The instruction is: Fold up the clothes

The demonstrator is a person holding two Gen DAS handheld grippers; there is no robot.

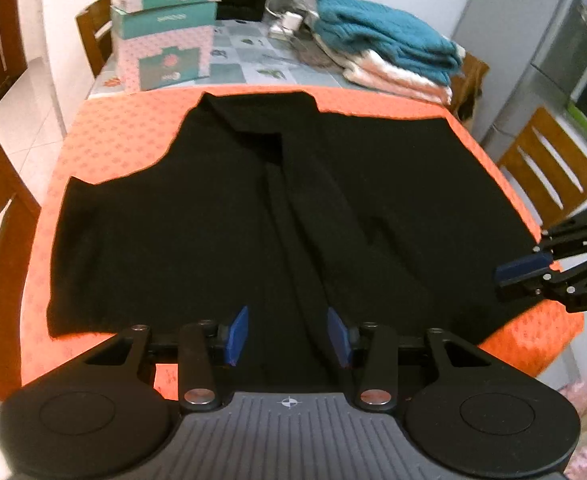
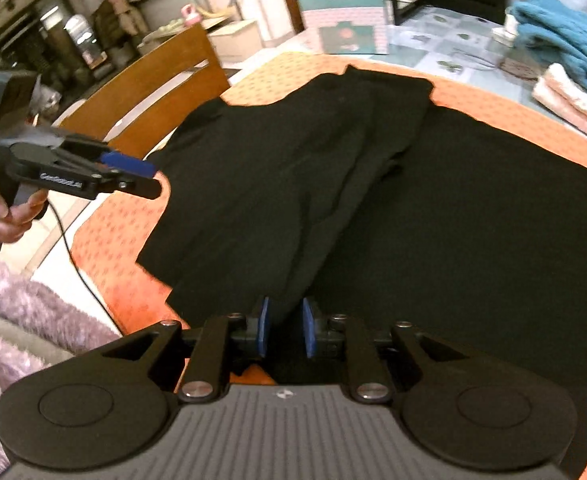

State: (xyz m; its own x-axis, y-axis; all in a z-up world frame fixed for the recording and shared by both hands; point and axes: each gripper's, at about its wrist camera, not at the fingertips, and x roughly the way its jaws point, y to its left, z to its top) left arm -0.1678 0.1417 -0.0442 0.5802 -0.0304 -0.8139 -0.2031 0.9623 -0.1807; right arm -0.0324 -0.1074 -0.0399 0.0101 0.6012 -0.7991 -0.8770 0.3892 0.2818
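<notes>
2 grippers over black shirt (image 1: 221, 216), spread on orange tablecloth (image 1: 105, 132): left gripper (image 1: 288, 334) parted, empty; right gripper (image 2: 285, 326) narrowly parted, empty. Risk: pinching tablecloth alongside fabric.

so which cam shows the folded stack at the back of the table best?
Left wrist view: the stack of folded clothes sits whole on the far right of the table, teal knit on top, pale pink-and-white layers under it. In the right wrist view the frame's right edge cuts the stack off.
</notes>
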